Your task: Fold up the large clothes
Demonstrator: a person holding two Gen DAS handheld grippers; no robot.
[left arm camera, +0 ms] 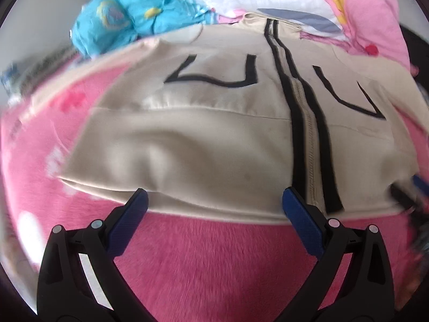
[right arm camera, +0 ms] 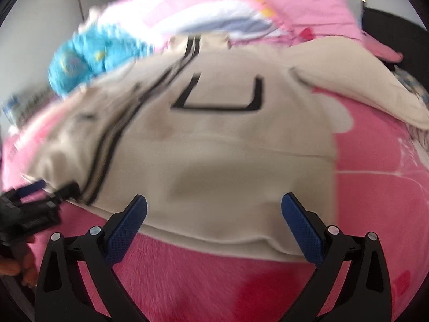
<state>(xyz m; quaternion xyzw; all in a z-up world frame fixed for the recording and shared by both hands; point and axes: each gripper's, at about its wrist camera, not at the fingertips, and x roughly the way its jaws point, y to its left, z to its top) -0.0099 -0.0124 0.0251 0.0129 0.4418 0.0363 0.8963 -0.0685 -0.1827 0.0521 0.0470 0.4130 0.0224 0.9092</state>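
Note:
A beige zip jacket [left arm camera: 193,139] with black zipper bands and black pocket outlines lies front up on a pink fuzzy blanket [left arm camera: 214,255]. My left gripper [left arm camera: 214,198] is open, its blue pads at the jacket's near hem, left of the zipper. My right gripper [right arm camera: 214,204] is open at the hem of the jacket [right arm camera: 228,155], right of the zipper. One sleeve [right arm camera: 356,91] lies out to the right. The left gripper also shows at the left edge of the right wrist view [right arm camera: 34,201], and the right gripper at the right edge of the left wrist view [left arm camera: 407,190].
A crumpled blue garment [left arm camera: 126,21] lies beyond the jacket at the back left. A pink and white patterned quilt [left arm camera: 335,2] is bunched at the back right. A dark object [right arm camera: 396,26] stands at the far right.

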